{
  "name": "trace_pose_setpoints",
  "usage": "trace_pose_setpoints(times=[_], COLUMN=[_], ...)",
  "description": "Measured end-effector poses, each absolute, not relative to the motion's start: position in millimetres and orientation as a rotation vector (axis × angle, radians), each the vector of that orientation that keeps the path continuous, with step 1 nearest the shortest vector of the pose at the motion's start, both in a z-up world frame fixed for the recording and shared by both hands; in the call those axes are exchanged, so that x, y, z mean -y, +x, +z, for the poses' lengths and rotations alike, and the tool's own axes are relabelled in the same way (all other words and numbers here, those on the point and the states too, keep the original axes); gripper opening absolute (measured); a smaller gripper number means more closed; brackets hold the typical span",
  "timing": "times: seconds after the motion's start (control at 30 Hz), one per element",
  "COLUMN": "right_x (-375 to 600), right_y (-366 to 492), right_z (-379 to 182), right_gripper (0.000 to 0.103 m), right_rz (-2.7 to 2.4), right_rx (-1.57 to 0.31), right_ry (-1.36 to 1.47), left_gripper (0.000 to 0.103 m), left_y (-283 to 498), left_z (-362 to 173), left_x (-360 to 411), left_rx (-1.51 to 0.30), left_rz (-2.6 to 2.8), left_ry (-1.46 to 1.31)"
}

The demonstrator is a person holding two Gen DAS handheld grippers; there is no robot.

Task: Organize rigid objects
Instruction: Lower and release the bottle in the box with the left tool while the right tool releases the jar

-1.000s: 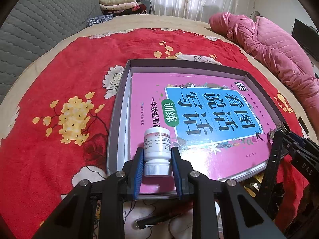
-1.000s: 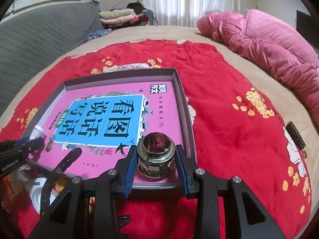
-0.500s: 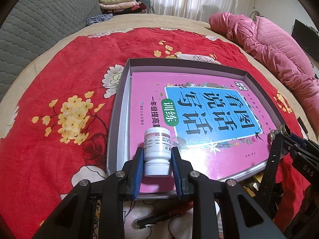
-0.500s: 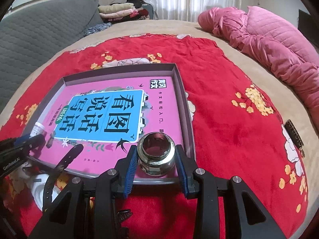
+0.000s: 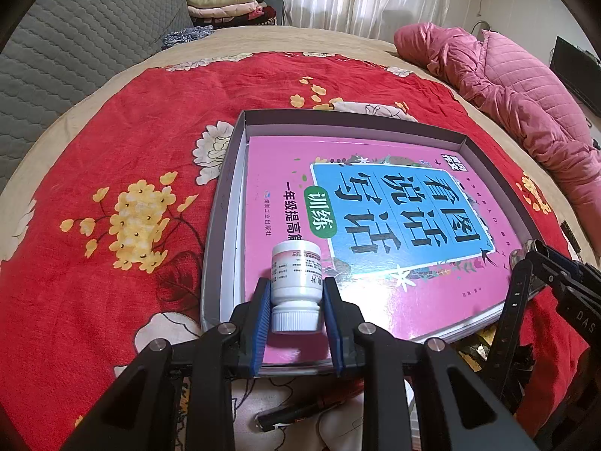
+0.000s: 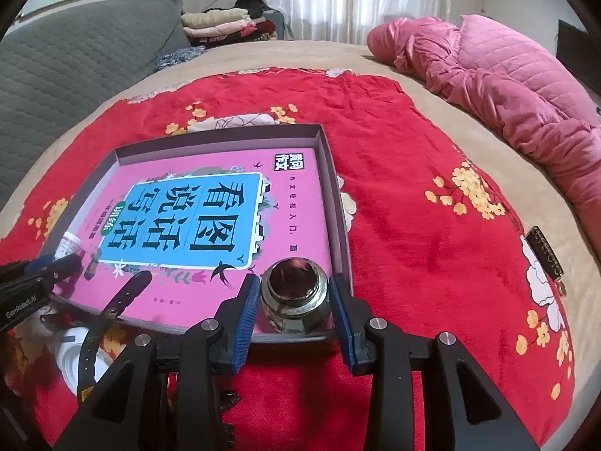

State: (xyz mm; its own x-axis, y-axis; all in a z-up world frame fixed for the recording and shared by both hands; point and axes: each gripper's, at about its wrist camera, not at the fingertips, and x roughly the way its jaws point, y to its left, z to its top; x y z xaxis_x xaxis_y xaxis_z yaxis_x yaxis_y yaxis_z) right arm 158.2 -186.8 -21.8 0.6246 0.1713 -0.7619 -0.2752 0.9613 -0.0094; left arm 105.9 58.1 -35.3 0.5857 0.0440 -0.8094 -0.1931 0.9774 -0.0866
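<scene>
Left wrist: left gripper clamps white bottle | right gripper loosely flanks jar

A tray lies on the bed with a book inside it. The bottle rests on the book's near left corner, the jar on its near right corner.

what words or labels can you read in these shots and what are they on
"看图说话写话" on the blue panel of the pink book in the box.
"训练" on the book's green tag.
"一年级提高" beside it; the rest is hidden behind the white bottle.
"GenRobot.AI" on the left gripper.
"DAS", cut off, on the right gripper.
Bottle label and small book print: too small to read.
</scene>
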Motion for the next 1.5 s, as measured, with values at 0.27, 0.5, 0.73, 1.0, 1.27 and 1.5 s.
trace_pose_setpoints(times=[0.27, 0.5, 0.73, 1.0, 1.27, 1.5], right_x=[192.2, 192.4, 193.5, 196.1, 209.5, 213.4], right_y=[155.6, 139.3, 128.7, 124.1, 122.9, 121.6], right_z=[-18.7, -14.5, -13.3, -12.5, -10.3, -11.4], right_gripper=[0.043, 0.054, 0.056, 0.058, 0.065, 0.065], right_rz=[0.279, 0.324, 0.332, 0.331, 0.3, 0.291], right_rx=[-0.844, -0.791, -0.773, -0.767, -0.767, -0.766], right_ry=[-0.098, -0.112, -0.12, -0.124, -0.096, -0.085], left_gripper=[0.027, 0.027, 0.027, 0.032, 0.034, 0.047], left_y=[104.4, 101.5, 93.5, 88.6, 81.8, 76.8], left_z=[-35.0, -32.7, -28.7, -26.1, -21.3, -16.7], left_x=[-59.3, -65.5, -73.7, -75.9, -73.7, -71.8], left_rx=[-0.929, -0.914, -0.897, -0.892, -0.871, -0.866], left_rz=[0.132, 0.111, 0.093, 0.072, 0.075, 0.081], left_ry=[-0.184, -0.233, -0.277, -0.29, -0.278, -0.277])
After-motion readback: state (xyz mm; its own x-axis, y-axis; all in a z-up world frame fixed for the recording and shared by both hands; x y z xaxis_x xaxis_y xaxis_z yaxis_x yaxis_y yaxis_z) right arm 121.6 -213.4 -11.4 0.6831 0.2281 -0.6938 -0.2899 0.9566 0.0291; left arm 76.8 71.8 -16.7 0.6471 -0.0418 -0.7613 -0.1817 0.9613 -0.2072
